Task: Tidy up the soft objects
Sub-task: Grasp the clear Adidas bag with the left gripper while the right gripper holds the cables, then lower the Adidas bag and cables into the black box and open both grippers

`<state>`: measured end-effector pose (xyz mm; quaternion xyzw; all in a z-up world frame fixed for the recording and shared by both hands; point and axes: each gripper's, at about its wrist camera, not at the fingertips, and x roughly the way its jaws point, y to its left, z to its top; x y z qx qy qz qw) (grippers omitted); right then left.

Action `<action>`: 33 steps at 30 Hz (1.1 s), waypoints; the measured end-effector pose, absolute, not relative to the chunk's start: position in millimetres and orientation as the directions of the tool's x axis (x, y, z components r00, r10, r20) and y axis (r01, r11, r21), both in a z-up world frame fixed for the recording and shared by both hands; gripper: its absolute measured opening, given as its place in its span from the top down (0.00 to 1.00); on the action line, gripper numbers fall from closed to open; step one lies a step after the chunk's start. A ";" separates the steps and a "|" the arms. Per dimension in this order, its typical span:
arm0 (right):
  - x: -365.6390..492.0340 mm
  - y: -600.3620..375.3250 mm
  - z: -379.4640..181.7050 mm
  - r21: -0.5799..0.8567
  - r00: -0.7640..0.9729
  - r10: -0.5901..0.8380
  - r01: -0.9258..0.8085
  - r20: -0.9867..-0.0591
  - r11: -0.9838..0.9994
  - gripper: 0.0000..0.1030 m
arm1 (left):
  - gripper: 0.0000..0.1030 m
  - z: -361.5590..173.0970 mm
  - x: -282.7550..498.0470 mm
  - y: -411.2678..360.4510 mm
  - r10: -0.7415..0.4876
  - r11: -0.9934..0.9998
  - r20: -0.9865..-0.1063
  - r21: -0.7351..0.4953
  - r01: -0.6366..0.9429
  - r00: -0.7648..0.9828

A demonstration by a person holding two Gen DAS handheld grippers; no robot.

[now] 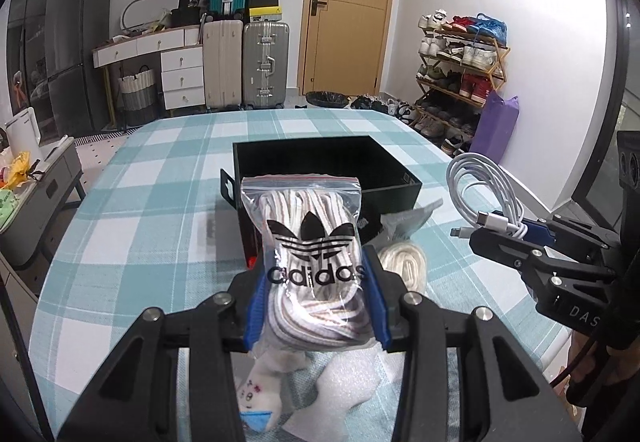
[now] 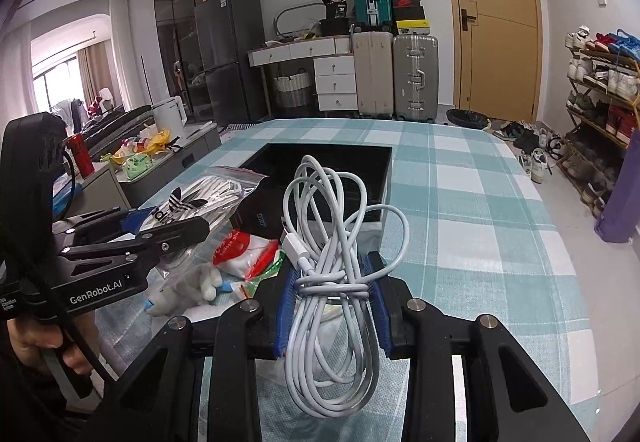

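My left gripper (image 1: 316, 302) is shut on a clear zip bag of striped laces with an adidas logo (image 1: 310, 242), held above the table in front of the open black box (image 1: 320, 158). My right gripper (image 2: 334, 296) is shut on a coiled white charging cable (image 2: 334, 242), also held above the table near the box (image 2: 320, 162). The right gripper and cable show at the right of the left wrist view (image 1: 484, 194); the left gripper and bag show at the left of the right wrist view (image 2: 188, 198).
On the checked tablecloth (image 1: 160, 178) below lie a small patterned white sock (image 1: 260, 386), a cream lace bundle (image 1: 404, 262), a red-and-white packet (image 2: 244, 250) and a small plush toy (image 2: 200, 282). Suitcases, drawers and a shoe rack stand beyond the table.
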<state>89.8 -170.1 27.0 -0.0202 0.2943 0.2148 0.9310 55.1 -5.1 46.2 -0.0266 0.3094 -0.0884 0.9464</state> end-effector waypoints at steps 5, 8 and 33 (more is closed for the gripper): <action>97.9 -166.9 35.2 0.093 0.728 0.399 -0.423 -0.558 0.901 0.68 | 0.60 53.1 60.4 -2.3 -0.190 0.982 -0.571 -0.108 0.157 0.799; 104.2 -163.8 40.9 0.090 0.724 0.404 -0.431 -0.559 0.898 0.68 | 0.60 57.9 65.4 -1.5 -0.195 0.981 -0.566 -0.111 0.161 0.801; 178.7 -141.4 61.5 0.094 0.669 0.422 -0.468 -0.612 0.879 0.68 | 0.60 75.6 127.4 7.0 -0.192 0.981 -0.572 -0.106 0.160 0.797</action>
